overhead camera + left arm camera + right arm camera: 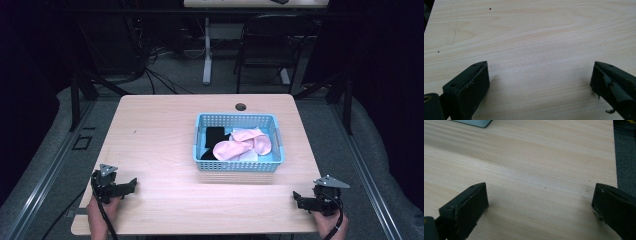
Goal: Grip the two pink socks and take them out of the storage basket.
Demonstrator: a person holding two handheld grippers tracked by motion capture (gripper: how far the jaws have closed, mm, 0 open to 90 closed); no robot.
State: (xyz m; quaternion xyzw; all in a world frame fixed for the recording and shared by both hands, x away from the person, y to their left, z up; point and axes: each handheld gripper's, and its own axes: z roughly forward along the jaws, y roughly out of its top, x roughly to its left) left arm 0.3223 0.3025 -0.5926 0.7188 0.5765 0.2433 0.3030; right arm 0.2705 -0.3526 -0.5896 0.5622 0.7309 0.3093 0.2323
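My left tool point(539, 82) and right tool point(540, 205) rest spread on the pale wood-grain tabletop point(150, 150); at twelve o'clock, a perforated blue plastic basket point(238, 165) holds soft pink and black cloths point(232, 149).

Both grippers rest low at the table's near corners, jaws spread wide.

The left gripper point(131, 185) sits by the near left corner of the table point(160, 145), held from below by the person's left hand point(100, 212), its jaws pointing toward the right edge. The right gripper point(296, 198) sits by the near right corner, gripped by the right hand point(330, 222), jaws pointing toward the left edge. Each gripper view has its two jaws far apart over bare wood, nothing between them.
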